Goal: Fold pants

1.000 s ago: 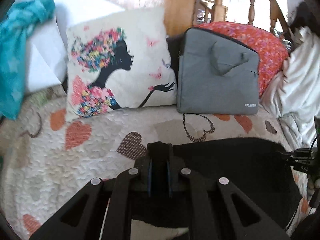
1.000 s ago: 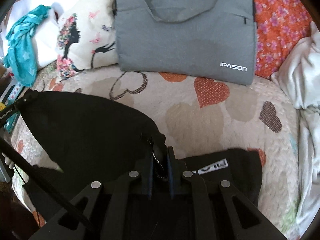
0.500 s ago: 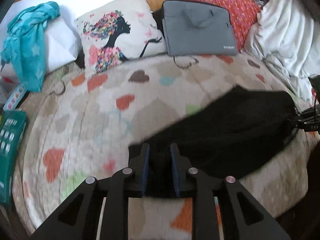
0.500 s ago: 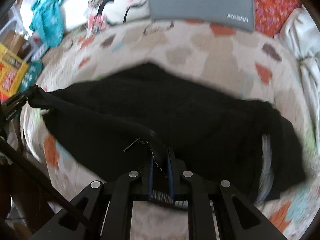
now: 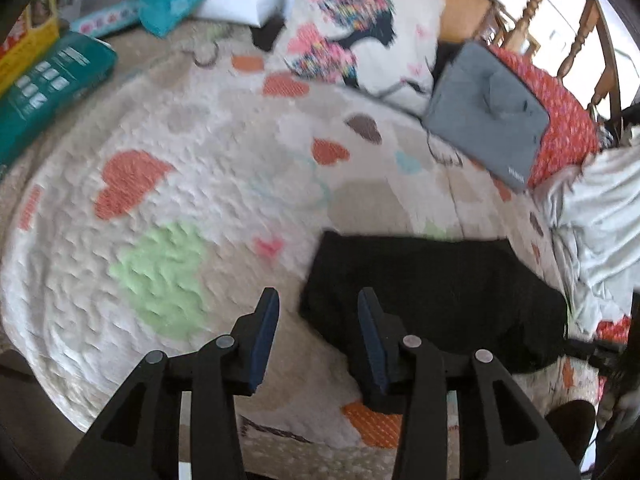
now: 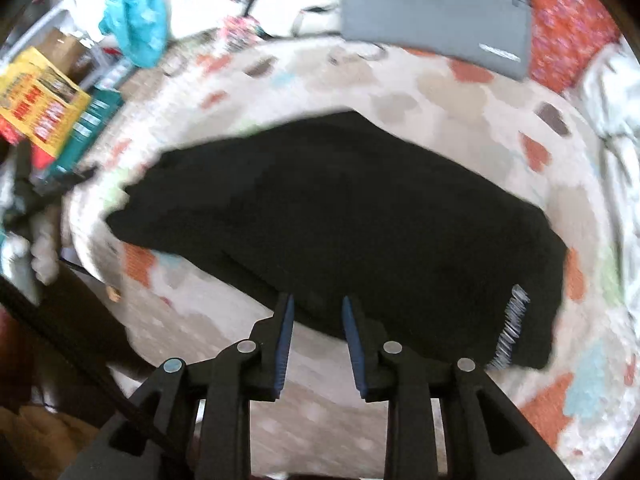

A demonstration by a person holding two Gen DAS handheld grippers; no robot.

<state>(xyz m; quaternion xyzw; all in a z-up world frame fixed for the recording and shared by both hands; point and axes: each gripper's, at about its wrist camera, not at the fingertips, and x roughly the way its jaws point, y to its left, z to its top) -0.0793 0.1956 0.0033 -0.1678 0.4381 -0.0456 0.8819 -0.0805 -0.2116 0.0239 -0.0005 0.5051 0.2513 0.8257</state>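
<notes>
On the heart-patterned quilted bedspread (image 5: pixel 208 200) we see the folded black pants (image 6: pixel 340 216) lying mid-frame; our left gripper (image 5: pixel 316 300) and right gripper (image 6: pixel 316 304) have just been opening, both empty.

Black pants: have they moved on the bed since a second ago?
Yes. The black pants now lie released farther from the grey laptop bag, toward the bed's near edge.

The left gripper (image 5: pixel 318 302) points steeply down, its jaws just opened, nothing between them. The right gripper (image 6: pixel 316 308) (also tilted down) has just opened too, jaws apart and empty.
</notes>
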